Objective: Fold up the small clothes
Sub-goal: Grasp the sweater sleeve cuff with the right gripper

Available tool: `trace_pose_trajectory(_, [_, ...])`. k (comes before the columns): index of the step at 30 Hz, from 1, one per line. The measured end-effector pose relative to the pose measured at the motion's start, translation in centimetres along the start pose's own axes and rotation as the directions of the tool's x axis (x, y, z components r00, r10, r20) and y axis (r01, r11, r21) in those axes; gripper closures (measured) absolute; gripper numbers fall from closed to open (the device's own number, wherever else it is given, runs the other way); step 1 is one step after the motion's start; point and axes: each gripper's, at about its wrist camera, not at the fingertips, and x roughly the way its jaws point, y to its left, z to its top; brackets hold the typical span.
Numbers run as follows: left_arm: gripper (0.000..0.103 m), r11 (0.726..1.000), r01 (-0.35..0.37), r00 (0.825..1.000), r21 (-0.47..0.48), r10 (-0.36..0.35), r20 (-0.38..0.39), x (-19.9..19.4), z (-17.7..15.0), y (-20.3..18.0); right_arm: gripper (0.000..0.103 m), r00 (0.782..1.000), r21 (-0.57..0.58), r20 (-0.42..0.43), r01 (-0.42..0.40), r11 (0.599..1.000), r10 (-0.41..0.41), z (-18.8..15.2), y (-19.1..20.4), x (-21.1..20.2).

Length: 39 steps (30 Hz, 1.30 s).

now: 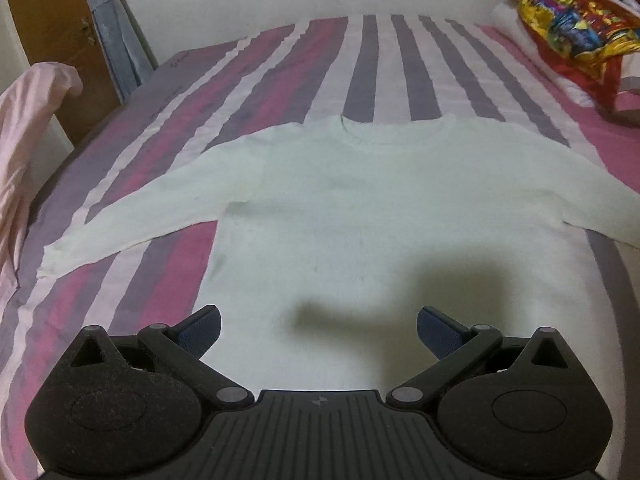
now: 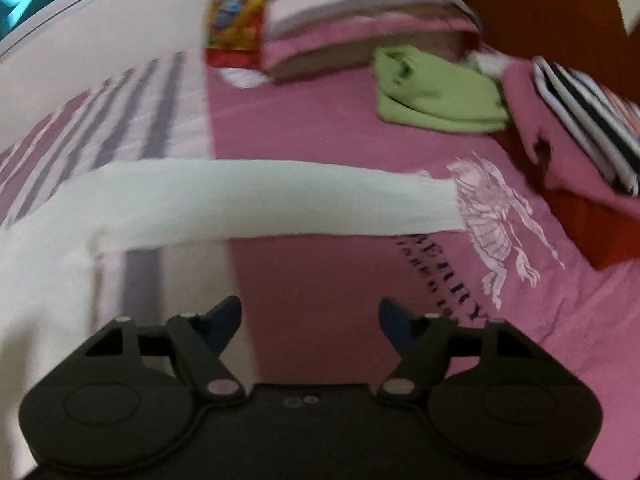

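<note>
A white long-sleeved sweater (image 1: 352,200) lies flat on the striped bed, collar at the far side, both sleeves spread out. My left gripper (image 1: 319,330) is open and empty, hovering over the sweater's lower body. In the right wrist view the sweater's right sleeve (image 2: 280,200) stretches across the pink sheet, its cuff near a printed logo. My right gripper (image 2: 311,322) is open and empty, above the sheet just short of the sleeve. That view is blurred.
The pink and purple striped sheet (image 1: 280,64) covers the bed. A colourful pillow pile (image 1: 572,20) is at the far right. A pink cloth (image 1: 24,152) hangs at the left. A folded green garment (image 2: 436,92) and a striped folded stack (image 2: 588,128) lie at the right.
</note>
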Motion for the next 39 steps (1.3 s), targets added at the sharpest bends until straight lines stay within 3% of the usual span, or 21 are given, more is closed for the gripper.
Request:
trace_pose_trajectory(6, [0.0,1.0,0.001,1.0,-0.009,-0.002,-0.017,3.3,1.3,-0.3,0.038,0.998,0.17,-0.058,0.034,0.985,-0.024,1.6,-3.4,5.0])
trace_pose_trajectory(11, [0.0,1.0,-0.009,1.0,-0.019,0.008,-0.027,5.5,2.3,-0.1,0.039,0.999,0.266,-0.038,0.034,0.964,-0.024,3.0,-4.7,7.3])
trace_pose_trajectory(13, [0.0,1.0,-0.01,0.999,-0.015,0.009,-0.034,6.0,2.5,0.0,0.045,0.999,0.31,-0.025,0.04,0.95,-0.034,3.6,-5.3,8.1])
trace_pose_trajectory(18, [0.0,1.0,-0.019,0.999,-0.006,0.019,-0.026,6.9,2.5,0.3,0.088,0.998,0.424,0.011,0.058,0.904,-0.069,4.7,-7.3,9.5])
trace_pose_trajectory(21, [0.0,1.0,-0.015,0.999,-0.001,0.015,-0.035,7.4,2.4,0.6,0.097,0.997,0.446,0.03,0.045,0.894,-0.065,5.1,-7.6,9.8])
trace_pose_trajectory(25, [0.0,1.0,0.003,0.999,-0.016,-0.004,-0.033,7.7,2.3,1.5,0.098,0.991,0.396,0.121,0.007,0.918,-0.06,5.9,-6.4,8.5])
trace_pose_trajectory(29, [0.0,0.998,0.033,0.999,-0.045,-0.033,-0.021,7.6,2.6,3.3,0.098,0.978,0.304,0.206,-0.092,0.948,0.029,7.8,-2.4,6.7])
trace_pose_trajectory(32, [0.0,0.998,0.039,0.999,-0.047,-0.04,-0.007,7.5,2.8,4.9,0.098,0.957,0.201,0.254,-0.198,0.959,0.144,9.3,3.8,5.4])
trace_pose_trajectory(36, [0.0,0.995,0.057,0.998,-0.08,-0.057,0.003,7.5,2.8,8.0,0.098,0.909,0.058,0.237,-0.366,0.929,0.344,10.2,14.7,4.7])
trace_pose_trajectory(39, [0.0,0.992,0.049,0.999,-0.114,-0.047,0.019,7.7,2.7,10.7,0.098,0.863,-0.019,0.163,-0.483,0.876,0.479,8.8,23.0,5.1])
